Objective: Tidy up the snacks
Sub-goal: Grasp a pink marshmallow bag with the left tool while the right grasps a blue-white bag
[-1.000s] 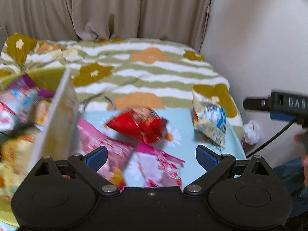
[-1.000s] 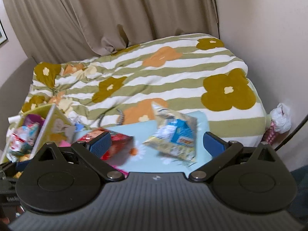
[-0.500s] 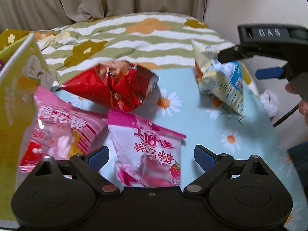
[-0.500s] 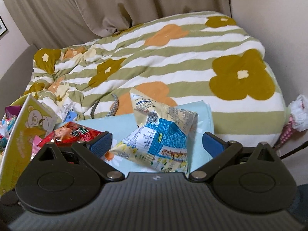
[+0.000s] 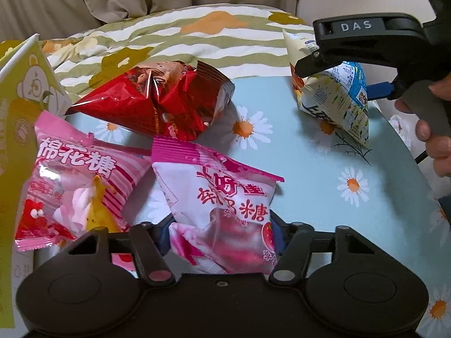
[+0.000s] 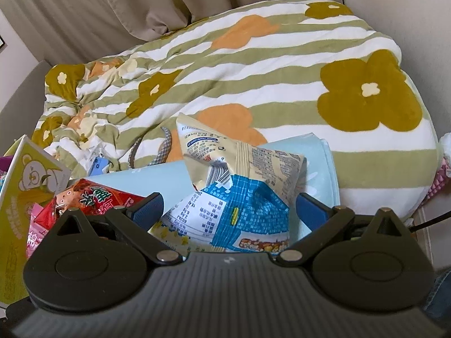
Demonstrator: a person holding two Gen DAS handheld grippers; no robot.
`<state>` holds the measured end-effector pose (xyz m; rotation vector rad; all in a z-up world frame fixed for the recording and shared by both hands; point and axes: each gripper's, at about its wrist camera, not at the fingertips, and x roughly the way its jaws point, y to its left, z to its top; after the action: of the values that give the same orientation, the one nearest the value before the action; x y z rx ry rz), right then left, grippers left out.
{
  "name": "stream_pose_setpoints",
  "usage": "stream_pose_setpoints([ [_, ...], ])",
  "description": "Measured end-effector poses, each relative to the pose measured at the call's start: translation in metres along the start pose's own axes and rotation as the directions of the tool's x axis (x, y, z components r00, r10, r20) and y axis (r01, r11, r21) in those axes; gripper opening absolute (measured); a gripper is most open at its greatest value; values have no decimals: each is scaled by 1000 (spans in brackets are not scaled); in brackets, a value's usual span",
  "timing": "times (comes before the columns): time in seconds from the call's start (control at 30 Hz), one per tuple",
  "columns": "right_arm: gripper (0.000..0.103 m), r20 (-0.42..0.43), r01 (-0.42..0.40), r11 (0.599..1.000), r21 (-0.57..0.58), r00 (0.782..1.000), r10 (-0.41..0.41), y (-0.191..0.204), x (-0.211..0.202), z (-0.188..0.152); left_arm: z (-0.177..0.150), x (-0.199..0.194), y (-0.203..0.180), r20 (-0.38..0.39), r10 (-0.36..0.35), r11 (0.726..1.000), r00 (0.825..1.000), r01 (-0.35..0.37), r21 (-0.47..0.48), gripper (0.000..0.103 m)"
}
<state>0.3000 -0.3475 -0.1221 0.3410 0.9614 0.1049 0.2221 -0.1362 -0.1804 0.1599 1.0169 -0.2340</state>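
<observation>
Closing on the pink candy bag (image 5: 222, 214) at lower centre of the counter (image 5: 324, 169), the left tool (image 5: 218, 235) should be squeezed gently. The blue-and-cream bag (image 6: 234, 197), centre frame, sits ungripped between the right tool's (image 6: 229, 207) wide jaws.

I see beige curtains (image 6: 112, 14) behind a bed under a green-striped flowered duvet (image 6: 267, 64), with a pale wall (image 6: 408, 14) at right.

a light blue daisy-print table (image 5: 315, 169) bears two pink packets, a red packet and a blue-and-cream packet.
</observation>
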Motion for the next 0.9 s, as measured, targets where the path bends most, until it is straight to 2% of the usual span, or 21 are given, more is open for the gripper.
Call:
stream_pose_setpoints([
  [0.27,103,-21,-6,1000,30,1000,6,-6,15,1,-3,-10,7,17,-12,1000,1000,12,-5,50],
  [0.7,103,-29,-6,1000,21,1000,7,-9,19,-2,-8,-30,5,44,-20,999,999,21,-24,49],
  [0.73,102,-28,-1,1000,14,1000,2,-8,18,-3,-7,-33,5,48,-19,999,999,21,-28,49],
  [0.83,90,-35,-5,1000,2,999,5,-6,16,-5,-7,-42,8,61,-24,999,998,26,-43,48],
  [0.9,87,-42,-10,1000,11,999,10,-6,13,-8,-7,-51,10,73,-26,998,997,30,-51,48],
])
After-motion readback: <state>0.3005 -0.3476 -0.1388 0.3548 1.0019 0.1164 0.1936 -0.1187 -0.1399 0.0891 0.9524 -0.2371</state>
